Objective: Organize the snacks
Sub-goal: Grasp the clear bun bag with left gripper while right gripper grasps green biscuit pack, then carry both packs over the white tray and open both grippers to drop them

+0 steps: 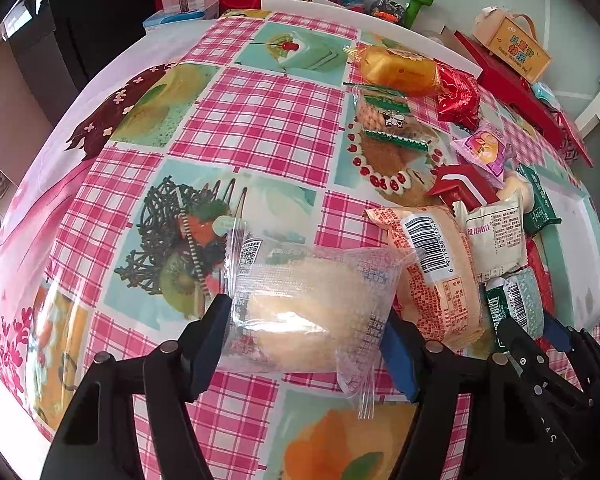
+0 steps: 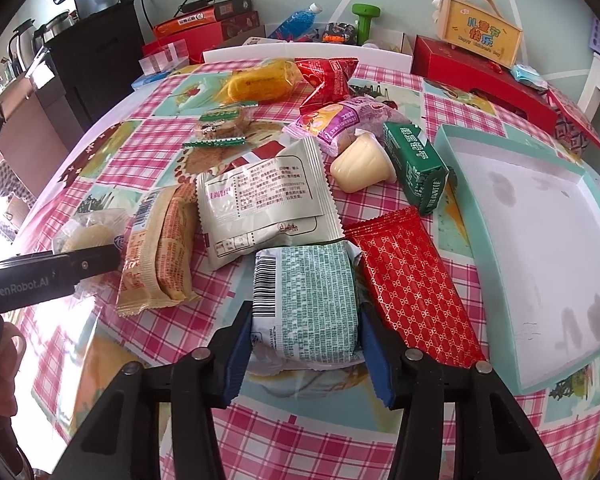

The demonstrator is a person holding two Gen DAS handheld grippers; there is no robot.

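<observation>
So both claws are busy at once. The left claw has its jaws around a clear-wrapped bun at the near-left edge of the snack pile, and the pads look like they're touching the wrapper on both sides, so I'd call it clamped, though only lightly. The right claw is squeezed onto a teal-printed packet, which sits just beside a red foil bar and partly under a white sachet.

The rest of the snacks lie loose on the checkered bench: an orange wrapped cake, a green biscuit box, a jelly cup. The shallow teal tray off to the right has nothing in it yet.

My guess is this is the pick-up step, with sorting barely begun. Next move probably means lifting the teal packet clear of that sachet and carrying it right, over the tray's rim. Crinkly wrappers could slip, so go easy.
</observation>
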